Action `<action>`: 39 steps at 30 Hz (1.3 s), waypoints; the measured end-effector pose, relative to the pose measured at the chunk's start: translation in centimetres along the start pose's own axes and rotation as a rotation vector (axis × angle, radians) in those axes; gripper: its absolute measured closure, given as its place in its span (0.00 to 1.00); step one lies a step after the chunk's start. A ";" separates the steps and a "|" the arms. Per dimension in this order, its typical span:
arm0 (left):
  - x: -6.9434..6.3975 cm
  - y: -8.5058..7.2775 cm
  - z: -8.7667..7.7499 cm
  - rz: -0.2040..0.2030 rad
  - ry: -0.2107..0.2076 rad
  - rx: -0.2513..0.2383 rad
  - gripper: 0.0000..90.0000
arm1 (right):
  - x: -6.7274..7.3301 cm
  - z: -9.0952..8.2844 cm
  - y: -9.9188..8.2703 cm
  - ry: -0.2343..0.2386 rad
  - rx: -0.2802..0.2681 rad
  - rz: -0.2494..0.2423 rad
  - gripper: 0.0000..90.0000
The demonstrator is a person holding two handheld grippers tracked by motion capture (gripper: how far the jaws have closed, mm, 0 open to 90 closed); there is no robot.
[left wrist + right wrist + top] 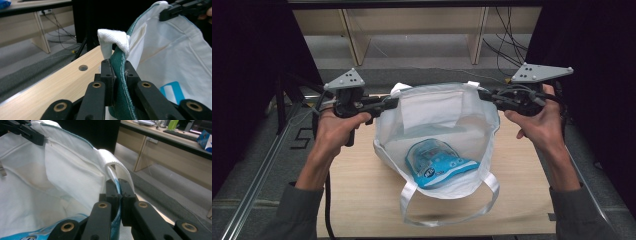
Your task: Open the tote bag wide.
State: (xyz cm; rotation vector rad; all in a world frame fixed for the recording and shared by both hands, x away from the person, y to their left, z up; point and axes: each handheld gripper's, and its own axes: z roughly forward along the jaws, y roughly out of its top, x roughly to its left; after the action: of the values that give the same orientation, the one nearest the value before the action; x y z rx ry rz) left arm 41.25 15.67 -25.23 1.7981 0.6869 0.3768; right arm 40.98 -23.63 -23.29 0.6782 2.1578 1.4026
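Note:
A white tote bag (pixel 437 107) is held up off the wooden table with its mouth spread wide. My left gripper (pixel 392 102) is shut on the bag's rim at its left side; in the left gripper view the green-edged rim (pixel 119 75) sits clamped between the jaws. My right gripper (pixel 484 94) is shut on the rim at the right, and the rim (pixel 117 186) shows pinched between its jaws. Inside the bag lies a blue and white packet (pixel 437 162). One white handle (pixel 452 202) droops onto the table in front.
The light wooden table (pixel 362 200) has a round hole (pixel 83 67) near its far edge. Beyond it stand wooden desk legs (pixel 354 35) and loose cables (pixel 507 40) on a grey floor. Metal rails (pixel 262 165) run along the left side.

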 end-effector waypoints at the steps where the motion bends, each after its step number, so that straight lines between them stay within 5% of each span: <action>1: 0.6 -0.1 0.5 -0.001 0.012 0.020 0.91 | -0.2 0.5 0.0 -0.012 -0.002 0.014 0.98; 10: 4.9 -3.1 4.5 -0.104 0.060 0.109 0.91 | -1.4 4.3 -0.6 -0.002 0.100 0.045 0.97; 15: 6.6 -6.1 6.4 -0.176 0.046 0.157 0.91 | -0.7 6.3 -1.2 0.014 0.156 0.045 0.92; 21: 7.3 -8.1 8.1 -0.206 0.049 0.193 0.91 | 0.7 6.6 -2.5 0.038 0.171 0.037 0.77; 25: 7.4 -8.6 8.9 -0.198 0.042 0.215 0.91 | 2.4 6.1 -4.0 0.069 0.217 0.011 0.76; 29: 7.2 -9.4 9.3 -0.171 0.058 0.264 0.91 | 2.4 6.7 -5.3 0.066 0.279 -0.049 0.98; 33: 6.6 -10.8 9.3 -0.118 0.055 0.331 0.91 | 0.8 8.2 -6.5 0.038 0.297 0.020 0.98; 36: 6.0 -12.3 9.7 -0.080 0.059 0.388 0.90 | -0.6 10.7 -8.5 -0.010 0.366 0.059 0.99; 39: 5.5 -13.9 10.0 -0.051 0.061 0.430 0.89 | -1.1 13.2 -10.9 -0.003 0.438 0.062 0.99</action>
State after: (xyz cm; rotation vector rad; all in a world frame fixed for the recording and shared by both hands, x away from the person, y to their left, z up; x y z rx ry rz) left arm 47.47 14.50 -42.05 2.1745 0.9064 0.2632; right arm 48.50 -19.13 -38.04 0.9077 2.4847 0.9560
